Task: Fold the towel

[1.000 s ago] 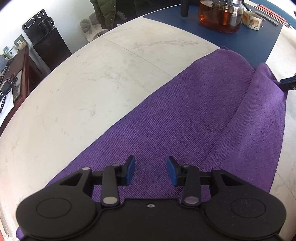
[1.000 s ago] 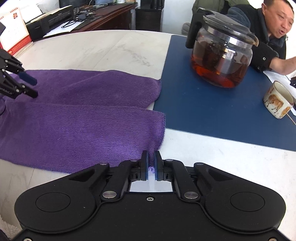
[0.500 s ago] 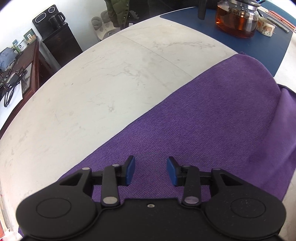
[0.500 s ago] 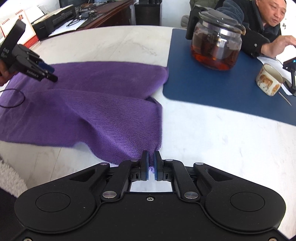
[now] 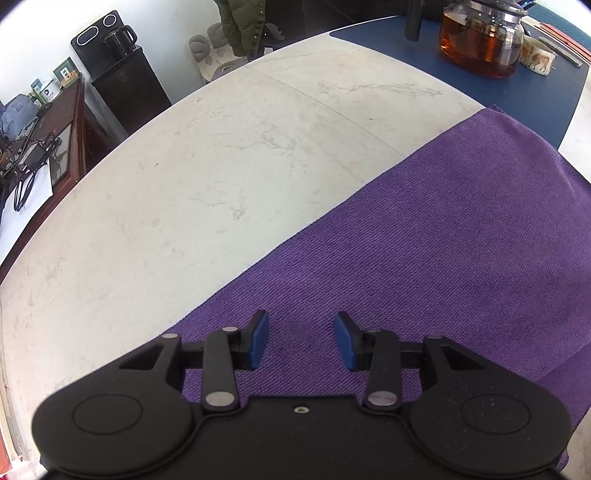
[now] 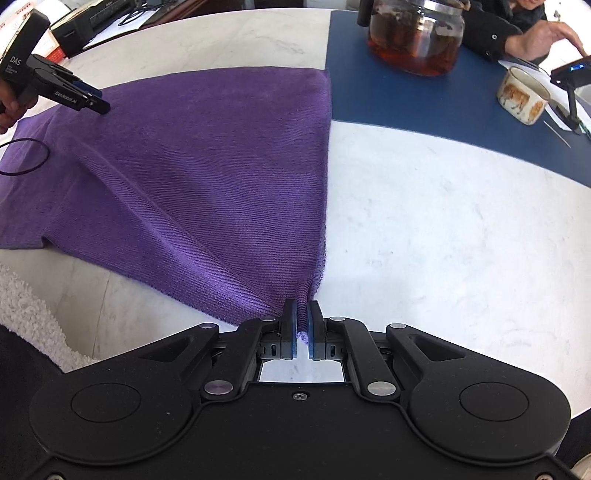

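Black claw [image 6: 303, 323], blue pads [image 5: 258, 339], silver screws

I see a pale, marbled table [image 6: 424, 229] with a faint seam across it. A purple towel [image 6: 221, 177] lies spread on it, one corner lifted off the surface. The towel's far corner touches a dark blue mat [image 6: 424, 107], which carries a glass teapot [image 6: 415, 35] of amber tea and a cup [image 6: 522, 94] with animal pictures.

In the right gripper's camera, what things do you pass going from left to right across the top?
Left gripper → purple towel → glass teapot → tiger mug → phone on a stand.
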`<move>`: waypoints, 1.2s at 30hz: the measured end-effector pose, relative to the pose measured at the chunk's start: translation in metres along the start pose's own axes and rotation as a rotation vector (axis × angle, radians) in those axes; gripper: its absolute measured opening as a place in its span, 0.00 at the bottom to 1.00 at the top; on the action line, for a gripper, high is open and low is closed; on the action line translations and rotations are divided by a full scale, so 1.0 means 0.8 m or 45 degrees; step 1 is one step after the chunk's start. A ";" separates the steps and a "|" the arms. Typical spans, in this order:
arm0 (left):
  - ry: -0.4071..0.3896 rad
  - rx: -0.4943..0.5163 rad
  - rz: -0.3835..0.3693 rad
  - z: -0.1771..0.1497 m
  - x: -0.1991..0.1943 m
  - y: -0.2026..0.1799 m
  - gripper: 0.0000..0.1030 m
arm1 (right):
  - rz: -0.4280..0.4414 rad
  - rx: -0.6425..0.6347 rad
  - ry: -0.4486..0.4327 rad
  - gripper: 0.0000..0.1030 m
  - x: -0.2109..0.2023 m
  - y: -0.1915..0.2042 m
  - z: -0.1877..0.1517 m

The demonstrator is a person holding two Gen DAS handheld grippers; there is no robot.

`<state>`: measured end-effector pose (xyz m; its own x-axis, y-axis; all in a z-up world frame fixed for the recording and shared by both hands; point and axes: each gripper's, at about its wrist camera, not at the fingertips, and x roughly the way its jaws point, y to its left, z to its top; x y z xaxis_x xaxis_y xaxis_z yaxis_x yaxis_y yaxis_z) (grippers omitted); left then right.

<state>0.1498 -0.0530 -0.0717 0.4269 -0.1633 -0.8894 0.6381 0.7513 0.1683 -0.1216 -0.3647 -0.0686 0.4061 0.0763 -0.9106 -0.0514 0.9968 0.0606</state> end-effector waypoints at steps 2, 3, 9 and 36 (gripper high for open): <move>-0.004 -0.008 0.008 -0.002 -0.001 0.000 0.37 | -0.003 0.012 0.013 0.07 0.003 0.000 -0.001; -0.005 -0.010 0.013 -0.002 -0.001 0.000 0.37 | -0.004 0.017 0.015 0.11 0.003 -0.001 -0.001; -0.047 -0.042 0.036 -0.012 -0.023 0.005 0.36 | -0.055 0.055 -0.073 0.19 -0.014 -0.017 0.018; 0.083 0.018 -0.302 -0.069 -0.055 -0.056 0.37 | 0.089 -0.212 -0.288 0.16 0.106 0.002 0.219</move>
<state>0.0669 -0.0440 -0.0639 0.2221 -0.2917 -0.9304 0.7247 0.6877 -0.0427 0.0727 -0.3530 -0.0744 0.5884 0.1665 -0.7912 -0.2278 0.9731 0.0353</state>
